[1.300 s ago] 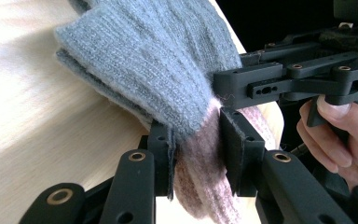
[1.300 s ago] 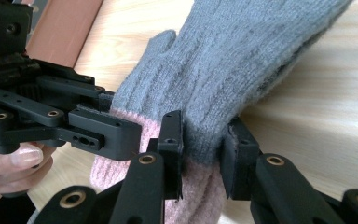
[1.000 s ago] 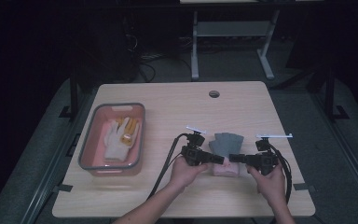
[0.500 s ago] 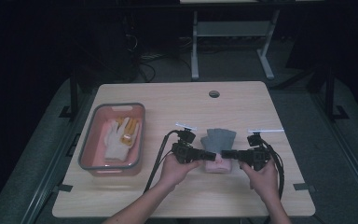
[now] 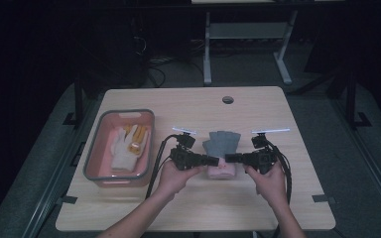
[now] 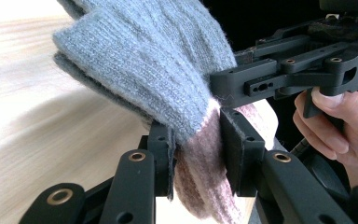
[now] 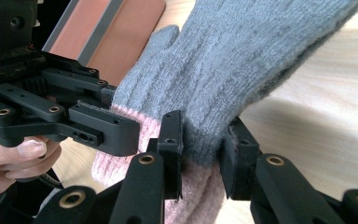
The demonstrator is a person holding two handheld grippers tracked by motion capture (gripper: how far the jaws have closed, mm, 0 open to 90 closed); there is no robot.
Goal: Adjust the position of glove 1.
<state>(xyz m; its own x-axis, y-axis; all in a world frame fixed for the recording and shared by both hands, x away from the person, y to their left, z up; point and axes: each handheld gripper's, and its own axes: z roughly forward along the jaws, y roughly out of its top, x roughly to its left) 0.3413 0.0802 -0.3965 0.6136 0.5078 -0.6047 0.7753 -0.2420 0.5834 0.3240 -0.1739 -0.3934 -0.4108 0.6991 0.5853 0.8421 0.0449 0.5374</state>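
A grey knit glove (image 5: pixel 221 144) with a pink cuff (image 5: pixel 221 170) hangs just above the wooden table (image 5: pixel 198 104), held from both sides at the cuff. My left gripper (image 5: pixel 216 160) is shut on the cuff's left edge; in the left gripper view its jaws pinch the glove (image 6: pixel 168 84) where grey meets pink (image 6: pixel 198 177). My right gripper (image 5: pixel 228 158) is shut on the cuff's right edge; in the right gripper view the glove (image 7: pixel 242 60) rises from between its jaws, with the left gripper (image 7: pixel 121 128) just beyond.
A pink bin with a grey rim (image 5: pixel 92 158) stands at the table's left and holds a white and yellow glove (image 5: pixel 126 144). A round cable hole (image 5: pixel 227 99) sits near the far edge. A metal frame (image 5: pixel 243 44) stands on the floor behind the table.
Both hands have moved left and risen, taking the grey glove with them; its fingers now point toward the far edge. Both grips are unchanged.
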